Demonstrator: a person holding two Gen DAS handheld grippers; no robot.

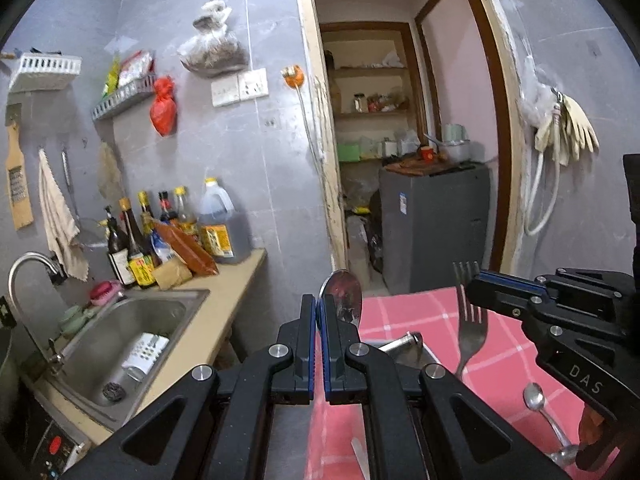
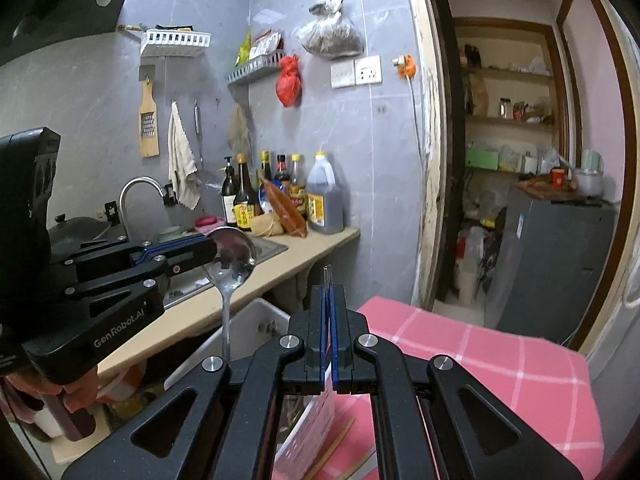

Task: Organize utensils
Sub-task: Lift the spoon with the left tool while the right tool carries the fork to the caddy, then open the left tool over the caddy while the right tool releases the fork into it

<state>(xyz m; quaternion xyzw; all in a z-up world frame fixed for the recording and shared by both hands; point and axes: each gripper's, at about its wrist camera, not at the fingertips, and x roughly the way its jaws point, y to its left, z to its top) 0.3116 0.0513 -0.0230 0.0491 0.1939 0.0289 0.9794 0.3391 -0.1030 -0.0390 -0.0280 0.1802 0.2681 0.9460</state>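
A: From the left wrist, our left gripper (image 1: 318,320) pinches the big spoon (image 1: 344,298) by its bowl, handle hanging. Our right gripper (image 1: 476,286) clamps the fork (image 1: 472,320), tines up, over the pink checked table (image 1: 404,312), where a small spoon (image 1: 536,398) lies near the right edge.

B: From the right wrist, the right gripper (image 2: 329,292) pins the fork (image 2: 328,274) edge-on. We'd best lower both slowly and keep them upright, handles first, toward the white basket (image 2: 316,412) below.
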